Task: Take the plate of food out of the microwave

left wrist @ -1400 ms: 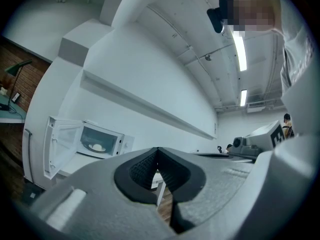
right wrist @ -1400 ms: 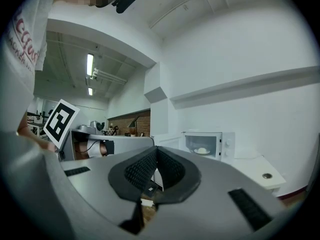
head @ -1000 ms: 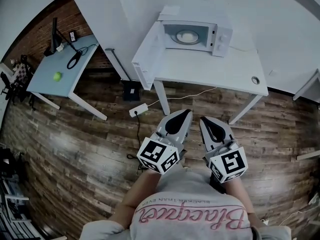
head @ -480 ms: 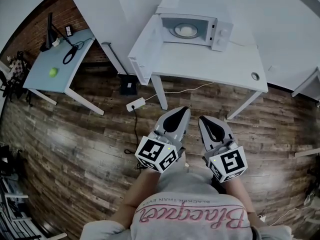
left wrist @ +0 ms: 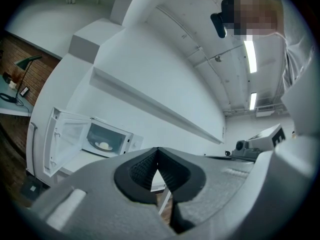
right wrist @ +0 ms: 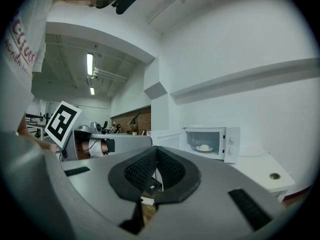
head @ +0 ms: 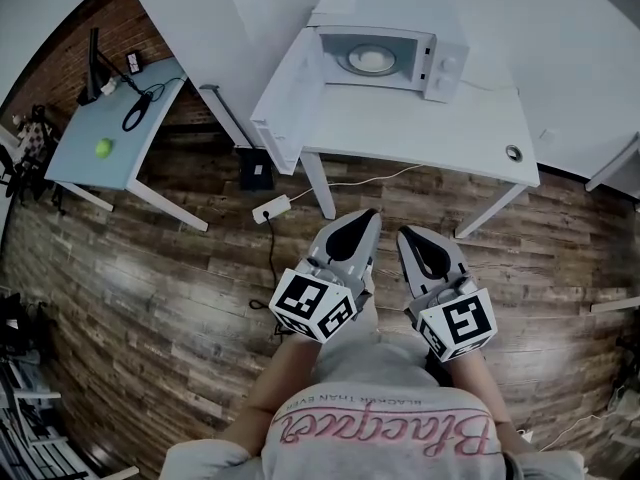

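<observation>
Microwave (head: 385,58): boxy, white, door open.
Plate (head: 372,61): round, inside.
Left tool (left wrist: 158,150): ribbed pads clenched, empty.
Right tool (right wrist: 157,149): clenched, empty.
Head view alone: green ball (head: 103,147).

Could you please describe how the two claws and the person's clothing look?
The left claw and right claw are light grey shells tapering to a point, with black ribbed pads. Each carries a white cube printed with black square markers. The person wears a light T-shirt with pink script lettering.
</observation>
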